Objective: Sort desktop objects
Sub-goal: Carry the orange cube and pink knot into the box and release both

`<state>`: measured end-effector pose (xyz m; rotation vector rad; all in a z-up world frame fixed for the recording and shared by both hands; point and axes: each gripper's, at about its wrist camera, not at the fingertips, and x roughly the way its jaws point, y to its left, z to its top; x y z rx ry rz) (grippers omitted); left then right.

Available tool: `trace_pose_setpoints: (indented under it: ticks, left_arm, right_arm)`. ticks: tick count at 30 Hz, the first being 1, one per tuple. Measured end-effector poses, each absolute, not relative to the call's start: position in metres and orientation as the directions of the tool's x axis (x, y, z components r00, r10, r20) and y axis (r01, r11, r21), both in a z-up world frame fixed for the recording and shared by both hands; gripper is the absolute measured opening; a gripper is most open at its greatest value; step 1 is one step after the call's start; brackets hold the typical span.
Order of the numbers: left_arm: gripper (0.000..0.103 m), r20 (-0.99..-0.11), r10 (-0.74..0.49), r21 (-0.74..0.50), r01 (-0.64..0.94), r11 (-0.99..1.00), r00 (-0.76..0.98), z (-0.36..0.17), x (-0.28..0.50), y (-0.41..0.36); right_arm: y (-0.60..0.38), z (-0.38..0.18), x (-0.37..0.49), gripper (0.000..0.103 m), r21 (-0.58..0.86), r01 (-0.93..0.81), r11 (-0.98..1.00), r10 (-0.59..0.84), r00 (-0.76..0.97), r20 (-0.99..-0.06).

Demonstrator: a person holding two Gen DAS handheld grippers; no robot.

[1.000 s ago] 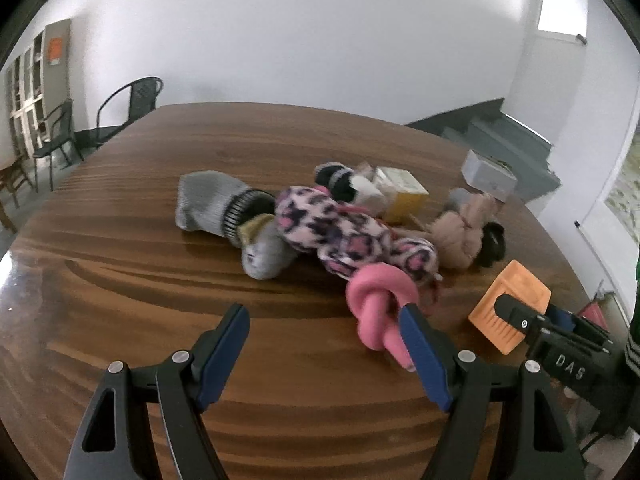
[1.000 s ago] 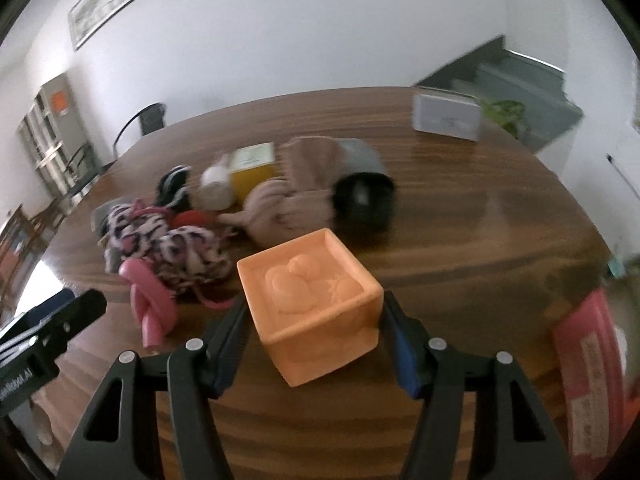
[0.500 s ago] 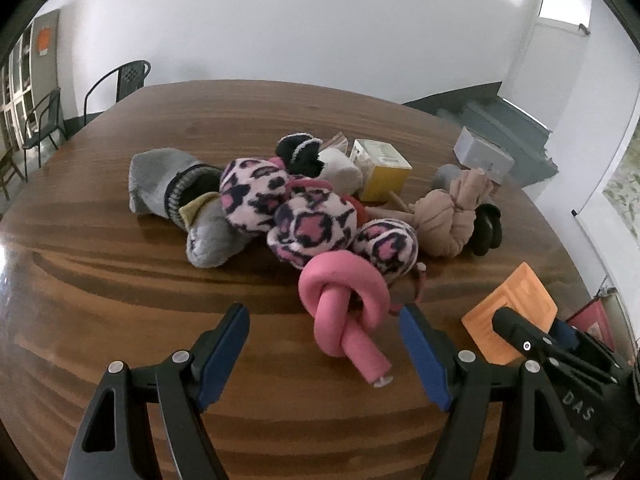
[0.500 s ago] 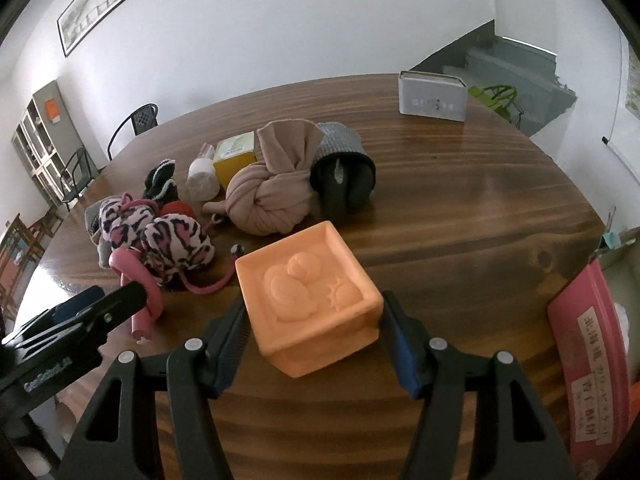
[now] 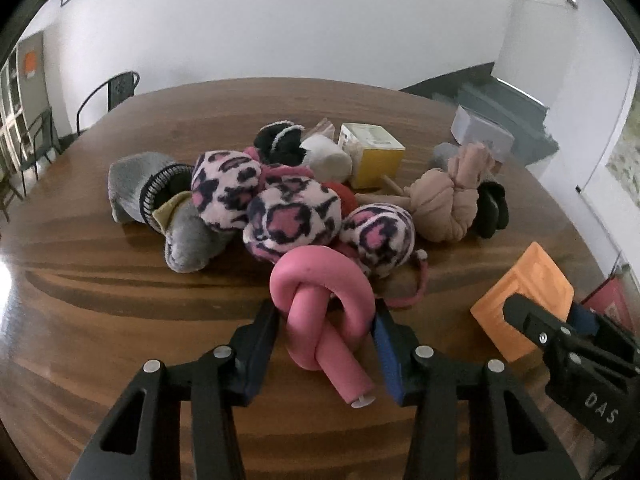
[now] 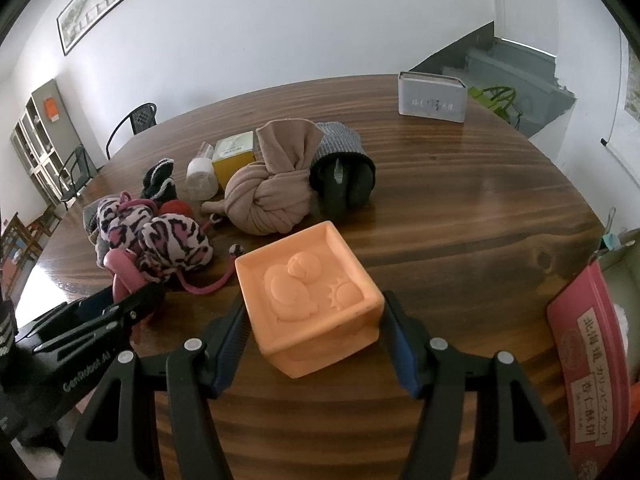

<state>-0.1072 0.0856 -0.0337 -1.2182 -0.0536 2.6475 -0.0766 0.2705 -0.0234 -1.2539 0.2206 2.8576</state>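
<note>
Your left gripper [image 5: 326, 326] has its jaws closing around the pink knotted tube [image 5: 322, 300], whose free end points toward six o'clock; contact looks likely but isn't certain. Your right gripper [image 6: 314, 338] pinches the orange block [image 6: 310, 296] above the worktop [image 6: 460, 216].

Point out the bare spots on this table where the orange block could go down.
Bare wood lies right of the orange block, between the grey box and the pink packet. Left of the grey sock is bare too. The middle is crowded with the knotted cloths.
</note>
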Motion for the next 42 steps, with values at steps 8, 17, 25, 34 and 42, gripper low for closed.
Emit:
trace_pose_setpoints:
  ticks: [8, 17, 25, 34, 42]
  left_arm:
    - [0.048, -0.685, 0.189, -0.064, -0.2, -0.978, -0.704, -0.01, -0.086, 0.086]
    - [0.048, -0.635, 0.177, -0.034, -0.202, -0.979, -0.752, 0.007, -0.073, 0.087]
    - [0.048, -0.618, 0.182, -0.034, -0.205, -0.978, -0.765, 0.013, -0.066, 0.087]
    - [0.048, -0.598, 0.202, -0.043, -0.221, -0.974, -0.776, 0.021, -0.056, 0.089]
    - [0.048, -0.575, 0.229, -0.054, -0.243, -0.969, -0.785, 0.029, -0.045, 0.091]
  right_arm:
    - [0.273, -0.023, -0.076, 0.067, 0.139, -0.076, -0.987, -0.051, -0.681, -0.731]
    - [0.274, -0.02, -0.074, 0.067, 0.143, -0.083, -0.986, -0.045, -0.696, -0.716]
    - [0.276, -0.019, -0.069, 0.067, 0.146, -0.099, -0.984, -0.034, -0.708, -0.706]
    - [0.275, -0.015, -0.053, 0.067, 0.165, -0.109, -0.98, -0.032, -0.733, -0.679]
    - [0.283, -0.011, -0.031, 0.066, 0.21, -0.152, -0.966, -0.021, -0.763, -0.647]
